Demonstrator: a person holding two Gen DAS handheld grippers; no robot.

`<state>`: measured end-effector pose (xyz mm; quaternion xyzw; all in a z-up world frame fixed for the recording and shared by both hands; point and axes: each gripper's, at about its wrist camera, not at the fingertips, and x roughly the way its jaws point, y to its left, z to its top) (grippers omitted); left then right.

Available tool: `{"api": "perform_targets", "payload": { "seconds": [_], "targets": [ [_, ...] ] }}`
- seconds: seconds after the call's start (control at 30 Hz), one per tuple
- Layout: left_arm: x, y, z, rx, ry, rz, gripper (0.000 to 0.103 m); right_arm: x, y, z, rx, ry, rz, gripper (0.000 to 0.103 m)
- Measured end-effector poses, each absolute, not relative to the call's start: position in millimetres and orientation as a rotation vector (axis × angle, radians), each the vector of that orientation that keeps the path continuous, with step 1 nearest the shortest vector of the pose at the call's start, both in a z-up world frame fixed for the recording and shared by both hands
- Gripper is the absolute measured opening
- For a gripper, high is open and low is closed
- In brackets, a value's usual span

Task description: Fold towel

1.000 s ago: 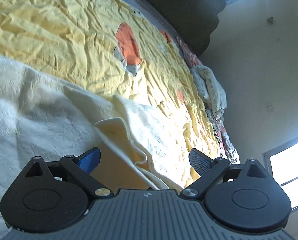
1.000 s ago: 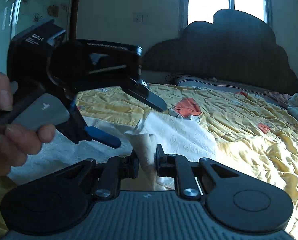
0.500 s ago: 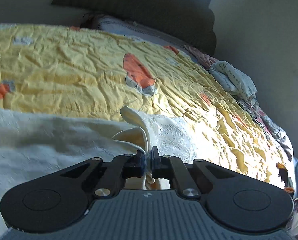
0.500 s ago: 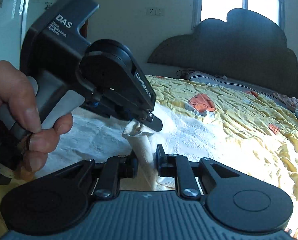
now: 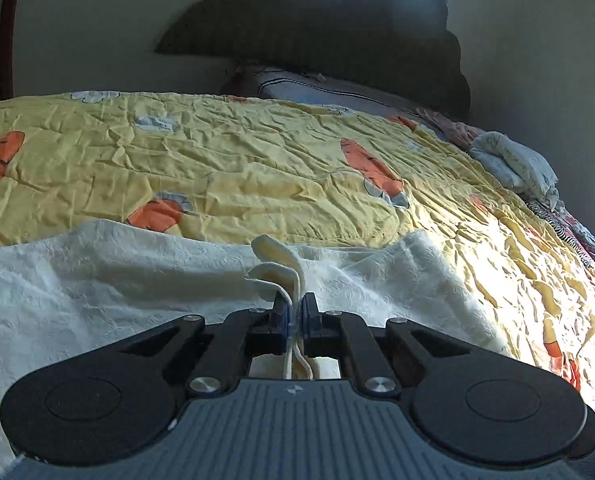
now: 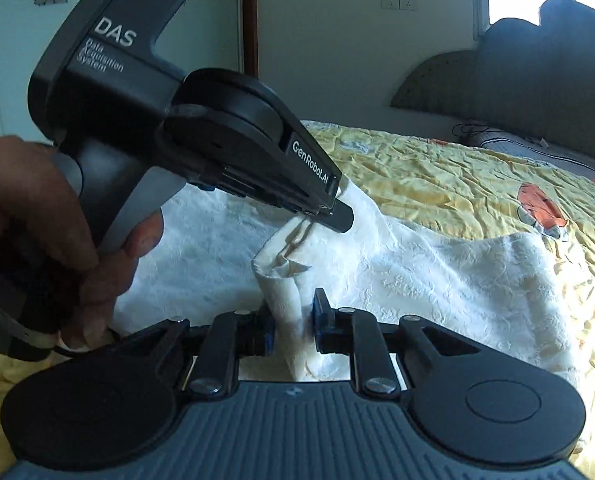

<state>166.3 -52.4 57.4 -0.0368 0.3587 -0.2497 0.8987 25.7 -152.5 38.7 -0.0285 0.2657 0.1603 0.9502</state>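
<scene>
Towel (image 5: 97,280) pinched in left gripper (image 5: 295,312), right gripper (image 6: 293,320).

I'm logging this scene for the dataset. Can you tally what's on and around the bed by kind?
Grippers: 2 (left gripper, right gripper)
Towel: 1 (white towel)
Bedspread: 1 (yellow bedspread)
Headboard: 1 (dark headboard)
Total: 5

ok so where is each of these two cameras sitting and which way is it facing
Left wrist: on the left gripper, looking low across the bed toward the dark headboard; its own fingers pinch the towel.
Right wrist: on the right gripper, facing leftward over the bed; its fingers clamp a towel bunch, and the person's left hand holding the left gripper shows.
Shared: the white towel, the yellow bedspread and the headboard.
</scene>
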Motion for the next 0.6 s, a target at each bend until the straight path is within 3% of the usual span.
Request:
{"api": "perform_targets", "payload": {
  "seconds": [0.1, 0.27, 0.4, 0.47, 0.5, 0.53, 0.6],
  "targets": [
    [184, -47, 36, -0.124, 0.844, -0.455, 0.008, 41, -145, 31, -0.053, 0.600, 0.322, 0.019],
    [163, -27, 53, -0.128, 0.728, -0.445, 0.008, 33, -130, 41, -0.076, 0.538, 0.364, 0.020],
    [176, -10, 23, -0.180, 0.839, -0.396, 0.009, 49, -123, 23, -0.039, 0.633, 0.368, 0.022],
    [172, -4, 24, -0.196, 0.827, -0.399, 0.009, 42, -133, 34, 0.014, 0.604, 0.382, 0.032],
    [171, -4, 25, -0.194, 0.824, -0.400, 0.009, 35, -143, 41, 0.056, 0.579, 0.405, 0.048],
    [173, -3, 24, -0.198, 0.828, -0.399, 0.009, 27, -155, 47, 0.101, 0.550, 0.417, 0.071],
    [175, -2, 22, -0.217, 0.842, -0.397, 0.009, 9, -188, 56, 0.215, 0.490, 0.404, 0.082]
  ]
}}
